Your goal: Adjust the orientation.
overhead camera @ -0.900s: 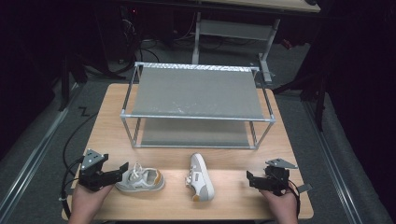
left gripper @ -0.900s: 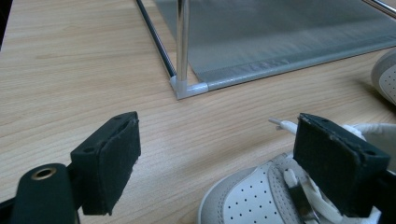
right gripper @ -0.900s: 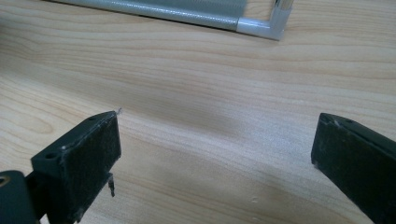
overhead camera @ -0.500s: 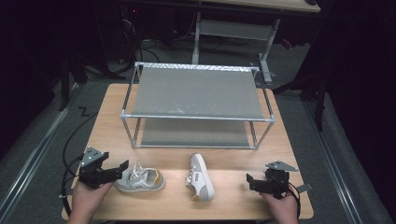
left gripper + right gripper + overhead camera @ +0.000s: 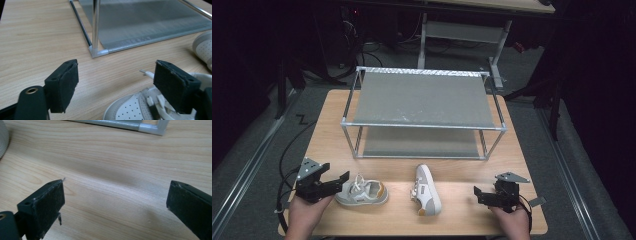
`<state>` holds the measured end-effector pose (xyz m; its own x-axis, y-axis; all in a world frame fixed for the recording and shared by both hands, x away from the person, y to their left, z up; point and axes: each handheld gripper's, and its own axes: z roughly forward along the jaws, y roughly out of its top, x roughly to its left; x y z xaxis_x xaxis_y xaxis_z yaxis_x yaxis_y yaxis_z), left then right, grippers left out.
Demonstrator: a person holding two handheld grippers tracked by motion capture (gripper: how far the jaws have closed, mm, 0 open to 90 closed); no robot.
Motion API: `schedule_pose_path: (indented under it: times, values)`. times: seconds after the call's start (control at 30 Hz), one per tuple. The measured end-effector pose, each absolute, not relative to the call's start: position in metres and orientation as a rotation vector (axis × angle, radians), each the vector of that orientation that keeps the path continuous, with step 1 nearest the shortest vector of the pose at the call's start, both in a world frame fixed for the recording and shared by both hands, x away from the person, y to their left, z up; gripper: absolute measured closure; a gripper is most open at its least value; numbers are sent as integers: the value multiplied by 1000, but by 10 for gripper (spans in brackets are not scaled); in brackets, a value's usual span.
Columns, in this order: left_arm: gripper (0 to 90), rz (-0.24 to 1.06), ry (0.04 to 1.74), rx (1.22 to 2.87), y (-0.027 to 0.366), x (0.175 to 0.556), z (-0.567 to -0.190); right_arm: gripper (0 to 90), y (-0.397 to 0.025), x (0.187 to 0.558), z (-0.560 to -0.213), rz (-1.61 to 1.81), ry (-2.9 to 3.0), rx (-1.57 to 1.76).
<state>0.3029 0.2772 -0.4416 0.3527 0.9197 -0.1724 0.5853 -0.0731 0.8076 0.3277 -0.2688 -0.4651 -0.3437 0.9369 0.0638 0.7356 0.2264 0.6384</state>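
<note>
No legible text, brand, number or sign that I can record. The two shoes before me, one at 9 o'clock point(image 5: 362, 192) and one at 6 o'clock point(image 5: 427, 190) of the table point(image 5: 522, 165), bear no readable mark at this sharpness. The rack point(image 5: 422, 97) at 12 o'clock carries no label I can make out.

Two-tier metal rack point(image 5: 422, 100) and two pale sneakers point(image 5: 362, 190) point(image 5: 427, 189) on a wooden table point(image 5: 327, 135).
</note>
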Motion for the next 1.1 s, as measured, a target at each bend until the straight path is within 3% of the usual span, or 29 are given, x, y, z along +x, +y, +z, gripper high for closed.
schedule_pose_path:
  times: [0.23,0.27,0.4,0.47,0.5,0.53,0.57,0.63,0.73,0.8,0.83,0.87,0.93,1.1]
  values:
    - [264,538,1394,1766,268,297,-440,58,-264,328,-460,930,2183,1517]
    - [356,602,1401,1769,266,293,-439,63,-264,326,-459,973,2178,1528]
    - [494,614,1445,1764,265,284,-440,64,-264,326,-460,993,2212,1540]
    - [629,603,1458,1759,264,274,-440,83,-265,326,-460,1002,2211,1533]
    - [629,597,1465,1775,263,265,-441,95,-266,326,-459,1011,2205,1532]
    - [714,605,1474,1797,262,257,-441,148,-266,326,-457,1024,2192,1528]
    - [796,588,1499,1809,261,246,-443,257,-269,324,-454,1066,2175,1506]
    - [816,574,1508,1849,259,239,-448,304,-270,323,-453,1086,2170,1496]
    - [886,500,1553,1924,253,229,-462,554,-270,318,-449,1155,2171,1449]
    - [900,431,1598,1940,250,228,-467,604,-271,317,-449,1169,2167,1440]
    - [900,374,1641,1969,249,231,-474,758,-271,315,-447,1204,2167,1433]
    - [900,374,1641,1969,249,231,-474,758,-271,315,-447,1204,2167,1433]
    - [900,354,1653,1972,250,235,-478,900,-269,313,-444,1199,2163,1391]
    - [900,391,1646,1972,248,243,-480,897,-265,312,-443,1178,2163,1348]
